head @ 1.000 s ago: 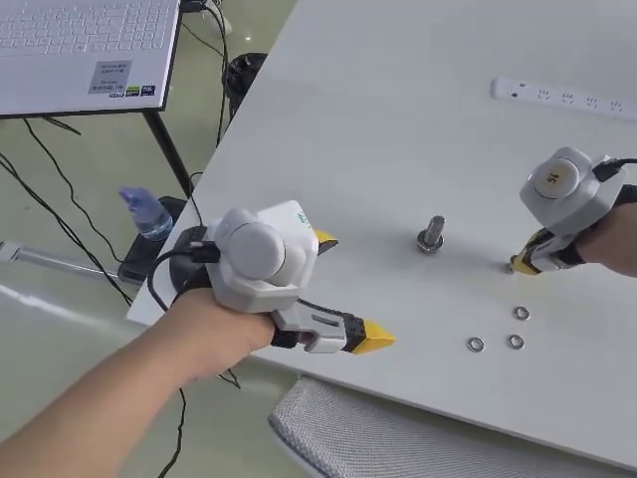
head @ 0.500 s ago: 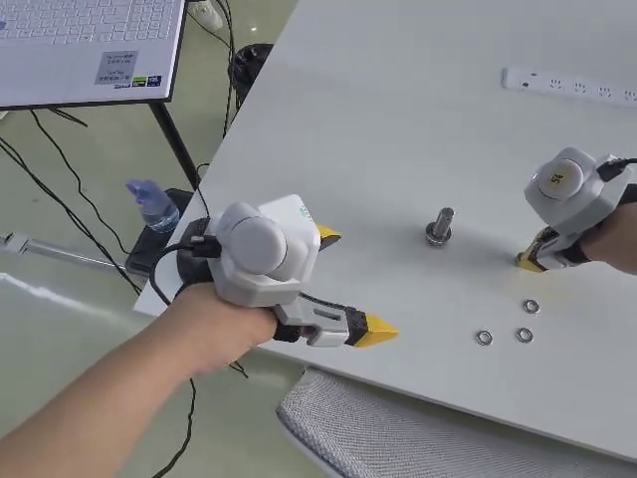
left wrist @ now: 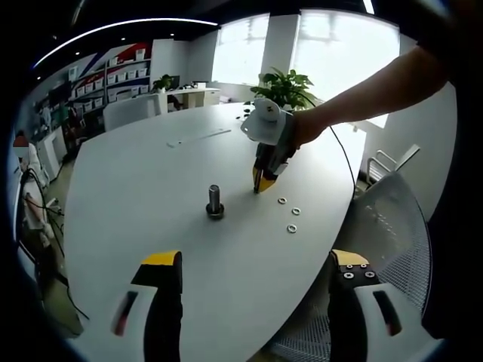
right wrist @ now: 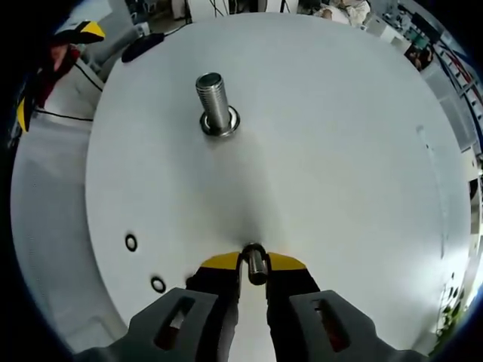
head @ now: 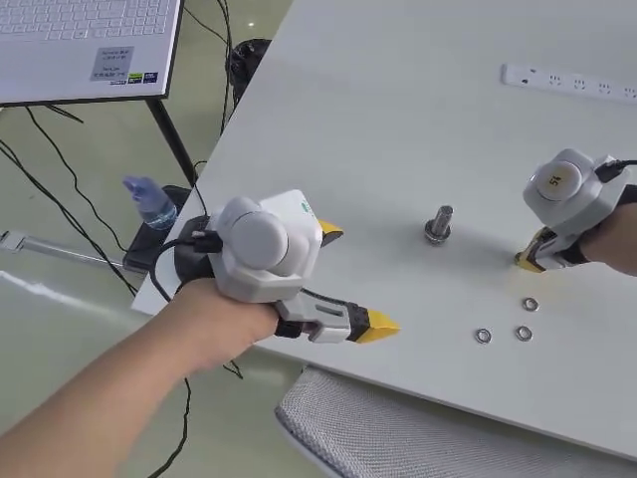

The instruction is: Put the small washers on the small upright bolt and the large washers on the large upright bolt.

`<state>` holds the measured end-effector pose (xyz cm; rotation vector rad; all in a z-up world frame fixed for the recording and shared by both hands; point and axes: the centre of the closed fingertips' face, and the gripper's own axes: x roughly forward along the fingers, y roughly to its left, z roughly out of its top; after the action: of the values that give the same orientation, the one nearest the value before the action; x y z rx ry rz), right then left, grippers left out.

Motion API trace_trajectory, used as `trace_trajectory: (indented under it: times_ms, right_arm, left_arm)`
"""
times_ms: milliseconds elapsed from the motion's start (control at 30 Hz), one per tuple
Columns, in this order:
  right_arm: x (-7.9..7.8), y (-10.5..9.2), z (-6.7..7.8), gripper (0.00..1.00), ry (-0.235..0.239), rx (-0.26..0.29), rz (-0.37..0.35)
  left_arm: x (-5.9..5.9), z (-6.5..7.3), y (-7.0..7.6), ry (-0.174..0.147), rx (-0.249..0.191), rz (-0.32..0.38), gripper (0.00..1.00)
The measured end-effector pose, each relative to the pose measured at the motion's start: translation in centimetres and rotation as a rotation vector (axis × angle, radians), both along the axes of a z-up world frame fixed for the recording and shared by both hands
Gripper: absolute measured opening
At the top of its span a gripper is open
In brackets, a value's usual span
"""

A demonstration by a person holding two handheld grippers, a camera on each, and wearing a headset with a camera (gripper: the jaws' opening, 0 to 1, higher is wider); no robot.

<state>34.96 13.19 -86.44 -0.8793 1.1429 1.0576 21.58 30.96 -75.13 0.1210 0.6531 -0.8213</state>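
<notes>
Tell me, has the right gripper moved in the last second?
No. The right gripper, shut on the small bolt, sits just as far right of the large bolt.

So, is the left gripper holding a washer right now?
No: in the left gripper view the left gripper has its jaws wide apart, with just bare table between them.

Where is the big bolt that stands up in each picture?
Head view: the big bolt stands right of the middle, on the white table.
Left gripper view: just left of the middle.
Right gripper view: near the top, left of the middle.
Shared landmark: the right gripper, jaws shut on the small bolt, close to the loose washers.
</notes>
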Motion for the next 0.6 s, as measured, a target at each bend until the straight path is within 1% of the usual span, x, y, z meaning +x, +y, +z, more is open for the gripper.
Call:
trace_trajectory:
  times_ms: [200,333,400,467,500,567,600]
  right_arm:
    - [0.05,0.04,-0.01,0.13,-0.005,-0.003,0.002]
    - [0.05,0.07,-0.04,0.13,-0.001,-0.004,-0.002]
    - [0.12,0.06,-0.05,0.13,-0.005,-0.007,0.011]
    - [0.08,0.0,-0.04,0.14,0.004,-0.011,0.007]
    - [0.11,0.18,0.01,0.15,0.005,0.001,0.008]
    - [0.29,0.16,0.07,0.23,0.0,0.002,0.009]
    - [0.31,0.12,0.1,0.24,0.003,0.001,0.006]
  left_arm:
    - [0.08,0.05,0.23,-0.006,0.005,0.004,0.79]
    - [0.09,0.04,0.38,-0.004,0.008,0.002,0.78]
    - [0.09,0.08,0.4,-0.004,0.006,0.003,0.78]
    - [0.15,0.11,0.44,-0.007,0.005,0.006,0.79]
    - [0.2,0.1,0.49,-0.009,0.006,0.009,0.79]
    - [0.27,0.13,0.51,-0.011,0.004,0.012,0.79]
    - [0.28,0.14,0.5,-0.011,0.003,0.012,0.79]
